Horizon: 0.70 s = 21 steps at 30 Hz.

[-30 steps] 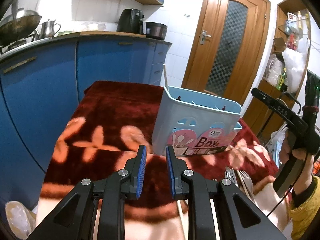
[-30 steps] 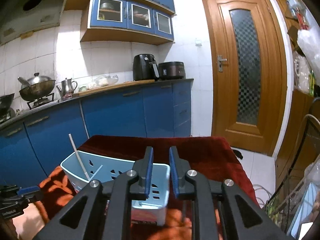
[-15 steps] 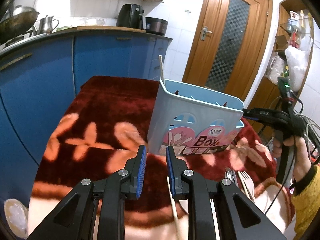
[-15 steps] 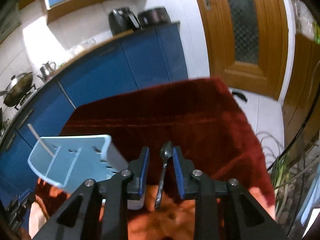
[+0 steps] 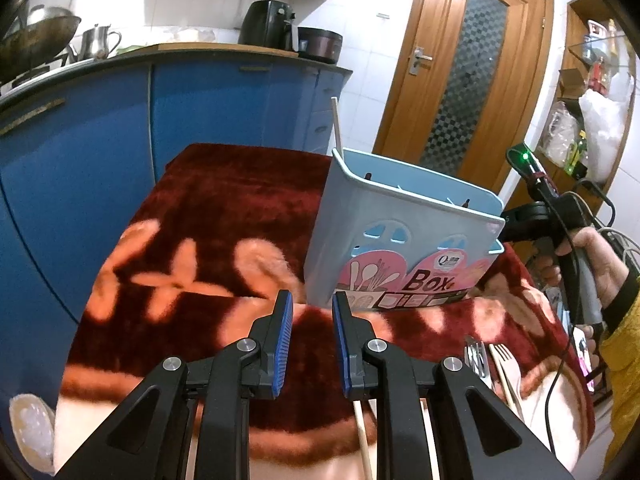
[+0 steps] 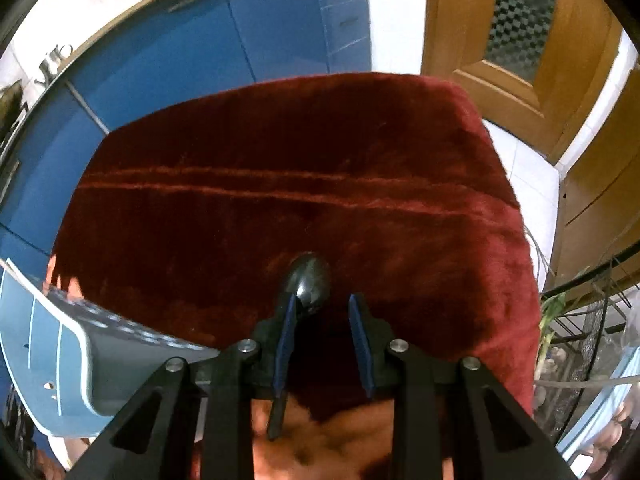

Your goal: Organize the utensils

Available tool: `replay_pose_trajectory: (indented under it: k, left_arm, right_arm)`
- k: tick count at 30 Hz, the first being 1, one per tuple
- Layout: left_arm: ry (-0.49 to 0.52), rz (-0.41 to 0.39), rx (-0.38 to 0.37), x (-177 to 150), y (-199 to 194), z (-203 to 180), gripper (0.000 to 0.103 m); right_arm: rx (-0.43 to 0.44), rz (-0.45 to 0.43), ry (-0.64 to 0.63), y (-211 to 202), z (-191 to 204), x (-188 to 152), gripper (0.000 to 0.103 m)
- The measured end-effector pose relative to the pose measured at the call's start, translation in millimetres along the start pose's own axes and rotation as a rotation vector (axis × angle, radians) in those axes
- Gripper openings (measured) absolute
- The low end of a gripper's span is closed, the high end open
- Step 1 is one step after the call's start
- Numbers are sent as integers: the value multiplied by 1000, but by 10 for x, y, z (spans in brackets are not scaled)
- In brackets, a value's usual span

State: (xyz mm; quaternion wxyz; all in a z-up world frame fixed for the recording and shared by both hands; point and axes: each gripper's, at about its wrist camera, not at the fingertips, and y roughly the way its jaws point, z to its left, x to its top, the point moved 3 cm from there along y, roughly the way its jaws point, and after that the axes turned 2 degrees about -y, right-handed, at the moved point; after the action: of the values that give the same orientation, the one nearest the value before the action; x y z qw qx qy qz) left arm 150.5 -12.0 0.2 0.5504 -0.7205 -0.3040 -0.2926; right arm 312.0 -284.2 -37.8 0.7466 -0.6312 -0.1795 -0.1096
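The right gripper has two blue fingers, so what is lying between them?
A dark metal spoon lies on the red blanket between the right gripper fingers, which are not pressing it. The right wrist view shows this.

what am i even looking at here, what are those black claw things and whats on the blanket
No robot here: a person holds a two-finger claw tool in each hand, and each tool carries a wide-angle camera looking out along its fingers. So each picture is one claw's own view.

In the left claw's view, the left gripper has its blue pads a little apart with nothing between them. Ahead on the red blanket stands a light blue utensil box with a stick poking up. A pale fork lies to its right, and a hand holds the other tool.

In the right claw's view, the right gripper points steeply down over a dark spoon lying on the blanket. The spoon sits between the pads, not squeezed yet. Nothing is held.
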Motion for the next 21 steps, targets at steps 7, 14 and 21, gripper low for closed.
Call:
replay_pose_trajectory:
  k: [7, 14, 21]
  left_arm:
    - [0, 6, -6, -8, 42, -13, 20]
    - [-1, 10, -9, -22, 58, -23, 20]
    - [-4, 8, -8, -24, 54, -25, 20]
  right_arm:
    - [17, 79, 12, 69, -22, -41, 29]
    - [24, 49, 10, 94, -57, -43, 18]
    - [28, -5, 51, 42, -57, -121, 7]
